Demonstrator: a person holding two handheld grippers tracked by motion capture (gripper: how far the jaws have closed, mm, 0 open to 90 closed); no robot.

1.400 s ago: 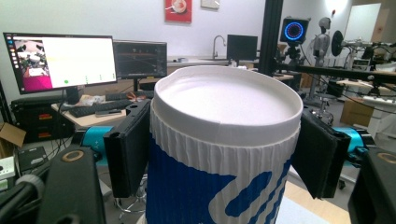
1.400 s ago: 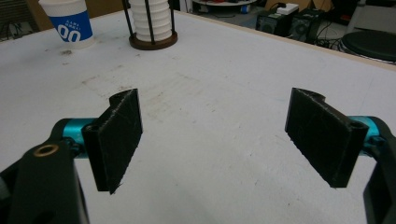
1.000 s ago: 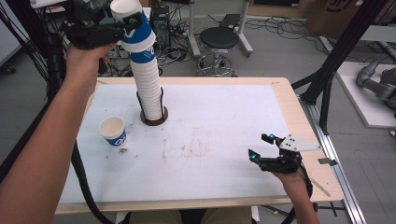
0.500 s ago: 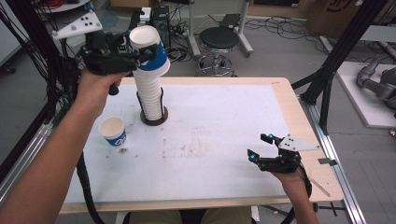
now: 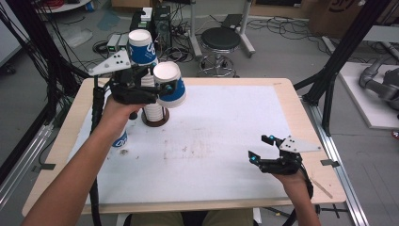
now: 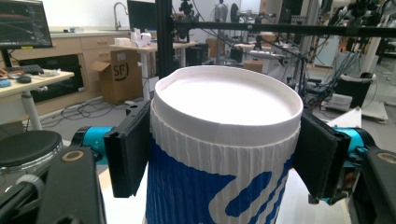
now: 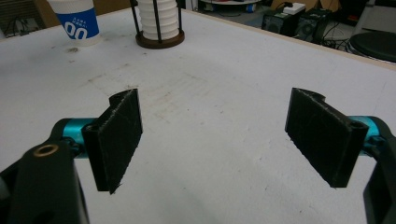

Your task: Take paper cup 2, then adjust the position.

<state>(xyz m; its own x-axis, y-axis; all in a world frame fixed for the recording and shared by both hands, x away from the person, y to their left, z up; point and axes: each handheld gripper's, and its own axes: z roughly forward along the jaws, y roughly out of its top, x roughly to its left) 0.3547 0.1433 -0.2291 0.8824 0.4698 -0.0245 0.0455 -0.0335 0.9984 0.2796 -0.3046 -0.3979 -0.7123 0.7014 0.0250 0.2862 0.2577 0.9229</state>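
My left gripper (image 5: 164,85) is shut on a white and blue paper cup (image 5: 173,97), held in the air just right of the cup stack. Its pads (image 6: 128,151) press the cup (image 6: 219,158) on both sides below the rim. The tall stack of cups (image 5: 141,47) stands in a holder with a brown round base (image 5: 155,121) at the table's back left. One single cup (image 5: 120,139) stands on the table, partly behind my left forearm. My right gripper (image 5: 260,148) rests low at the front right, open, with nothing between its pads (image 7: 116,137).
A white mat (image 5: 221,127) covers the wooden table (image 5: 291,108). From the right gripper view the single cup (image 7: 74,21) and the holder (image 7: 159,28) are far across the mat. A black stool (image 5: 221,40) and black frame posts (image 5: 329,89) stand beyond the table.
The left gripper has come down from above the stack with the cup in it, ending lower and to the right of the stack. The right gripper has stayed still.
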